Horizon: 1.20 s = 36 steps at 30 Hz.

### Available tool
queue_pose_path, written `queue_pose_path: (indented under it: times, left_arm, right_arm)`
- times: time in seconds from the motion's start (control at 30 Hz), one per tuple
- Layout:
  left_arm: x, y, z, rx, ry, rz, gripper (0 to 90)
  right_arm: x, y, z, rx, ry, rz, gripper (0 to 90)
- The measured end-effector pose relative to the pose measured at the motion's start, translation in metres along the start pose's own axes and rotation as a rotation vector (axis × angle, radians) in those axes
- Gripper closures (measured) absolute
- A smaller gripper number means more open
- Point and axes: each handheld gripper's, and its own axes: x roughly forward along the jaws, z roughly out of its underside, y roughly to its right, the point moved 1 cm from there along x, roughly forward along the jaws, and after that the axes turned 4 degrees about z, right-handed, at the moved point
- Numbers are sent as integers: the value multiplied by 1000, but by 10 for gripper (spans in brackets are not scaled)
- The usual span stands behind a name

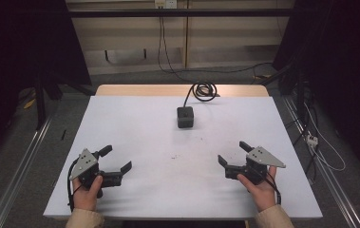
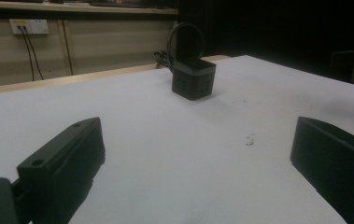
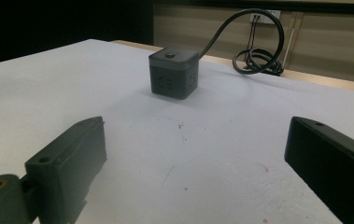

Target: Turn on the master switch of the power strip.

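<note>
High view: cube socket (image 1: 185,117) at 12 o'clock on the bench (image 1: 135,123), well apart from left gripper (image 1: 118,159) at 8 o'clock and right gripper (image 1: 232,152) at 4 o'clock, both released, holding nothing. Coiled cable (image 1: 204,90) behind the cube.

Left gripper view: cube (image 2: 193,78) far ahead at 12 o'clock, jaws wide. Risk: smooth sides, possible slip.

Right gripper view: cube (image 3: 173,73) at 11 o'clock, cable (image 3: 256,55) stiff; possible pull back or tipping when lifted.
</note>
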Motion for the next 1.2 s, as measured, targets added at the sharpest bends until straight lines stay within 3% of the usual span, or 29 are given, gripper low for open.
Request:
queue_pose_path:
  times: [0.43, 1.2]
  left_arm:
    - [3, 0, 0, 1, -4, 10, 27]
    - [3, 1, 0, 2, 1, 25, 27]
  right_arm:
    - [15, -2, -7, -1, -14, 1, 57]
    - [56, -12, -20, -8, -51, -6, 72]
